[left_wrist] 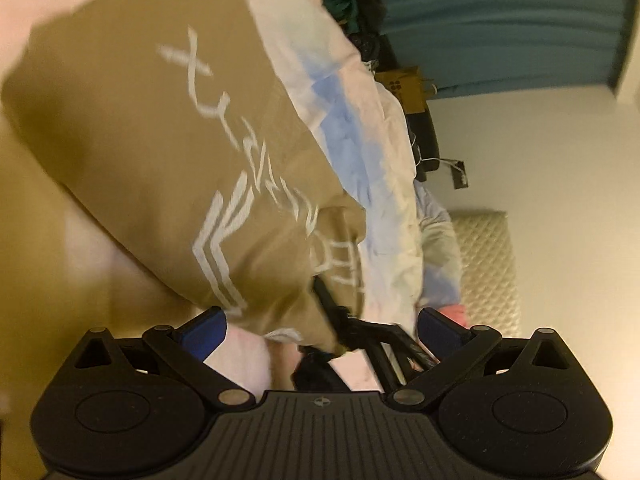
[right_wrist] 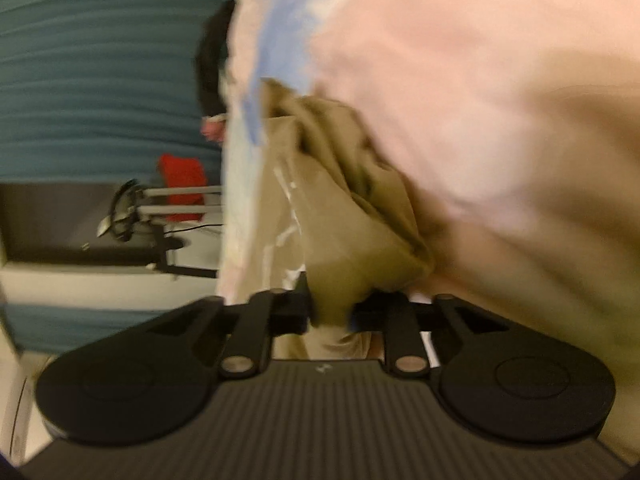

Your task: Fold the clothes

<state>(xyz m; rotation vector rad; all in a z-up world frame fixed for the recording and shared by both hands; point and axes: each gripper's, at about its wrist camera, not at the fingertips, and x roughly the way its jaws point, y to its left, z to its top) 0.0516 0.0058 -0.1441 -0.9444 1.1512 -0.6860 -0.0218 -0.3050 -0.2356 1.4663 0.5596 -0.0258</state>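
An olive-tan garment (left_wrist: pixel 160 152) with white printed lettering lies on a pale pink and blue bedsheet (left_wrist: pixel 360 128). My left gripper (left_wrist: pixel 320 328) is open, its blue-padded fingers (left_wrist: pixel 204 336) spread wide just in front of the garment's near corner, with nothing between them. The other gripper's black fingers (left_wrist: pixel 344 324) show beyond, at that corner. In the blurred right wrist view my right gripper (right_wrist: pixel 332 312) is shut on a bunched fold of the garment (right_wrist: pixel 348 216), which rises crumpled from the jaws.
A pile of dark and green clothes (left_wrist: pixel 344 4) lies at the far end of the bed. A teal curtain (left_wrist: pixel 500 20), a cardboard box (left_wrist: pixel 404 84) and a quilted mattress edge (left_wrist: pixel 488 264) are to the right. A red object (right_wrist: pixel 180 180) and a stand (right_wrist: pixel 132 208) sit left.
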